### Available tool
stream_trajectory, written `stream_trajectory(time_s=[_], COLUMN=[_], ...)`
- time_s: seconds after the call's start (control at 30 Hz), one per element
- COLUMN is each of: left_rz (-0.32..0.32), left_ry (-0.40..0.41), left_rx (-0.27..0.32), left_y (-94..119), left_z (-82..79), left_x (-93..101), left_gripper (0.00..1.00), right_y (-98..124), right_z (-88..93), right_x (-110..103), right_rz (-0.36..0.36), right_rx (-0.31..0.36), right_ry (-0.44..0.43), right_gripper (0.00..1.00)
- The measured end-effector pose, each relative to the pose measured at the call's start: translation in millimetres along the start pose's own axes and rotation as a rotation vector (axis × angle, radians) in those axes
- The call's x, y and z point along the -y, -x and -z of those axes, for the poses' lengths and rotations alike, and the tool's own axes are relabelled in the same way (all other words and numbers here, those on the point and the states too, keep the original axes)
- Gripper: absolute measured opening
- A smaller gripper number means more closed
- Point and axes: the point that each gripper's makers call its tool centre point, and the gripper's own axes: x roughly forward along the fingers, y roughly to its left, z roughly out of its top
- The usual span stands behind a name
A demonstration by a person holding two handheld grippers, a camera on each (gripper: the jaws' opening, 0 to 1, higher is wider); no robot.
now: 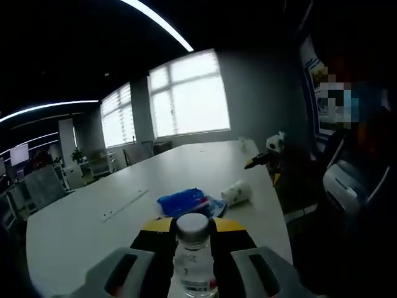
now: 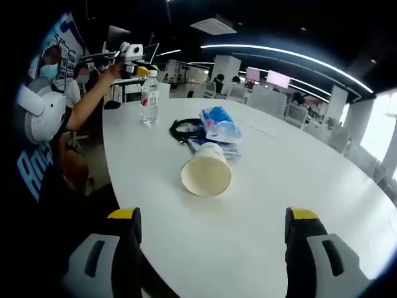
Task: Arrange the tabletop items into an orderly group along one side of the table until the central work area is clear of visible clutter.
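Clear bottle (image 1: 193, 257) stands clamped between left claw (image 1: 193, 239) jaws.

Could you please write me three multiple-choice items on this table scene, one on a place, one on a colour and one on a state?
1. Where is the water bottle?
A. Upright near the table edge, under the left tongs
B. Inside the cup
C. On the floor

2. What colour is the soft packet behind the paper cup?
A. Red
B. Blue
C. Green

3. How does the paper cup lie?
A. Upright
B. Crushed flat
C. On its side, mouth toward the right tongs

Answers: 1 A, the right gripper view shows it standing by the edge with the left tongs at its cap; 2 B, the packet is blue in both views; 3 C, its open mouth faces the right gripper view's camera.
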Motion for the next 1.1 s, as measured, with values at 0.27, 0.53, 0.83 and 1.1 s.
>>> stream_trajectory(time_s=[0.27,0.53,0.83,1.1], left_rz=[-0.011,0.003,0.015,0.027], left_ry=[0.018,0.021,-0.028,0.009], left_rx=[0.013,0.032,-0.027,0.005], left_y=[4.1,4.8,-0.9,-4.5], left_z=[2.7,3.2,18.9,25.2], left_x=[-4.6,-5.9,-3.2,-3.7], left_gripper=[0.2,0.2,0.28,0.28], right_y=[-2.3,-3.6,-4.4,-7.5], right_z=[1.4,1.2,3.6,6.2], right_x=[-0.5,-1.8,4.3,3.9], right_rz=[-0.004,-0.011,0.01,0.004], right_rx=[-0.009,-0.017,-0.031,-0.043], right_ry=[-0.002,0.0,-0.037,-0.037], right_gripper=[0.93,0.91,0.93,0.92])
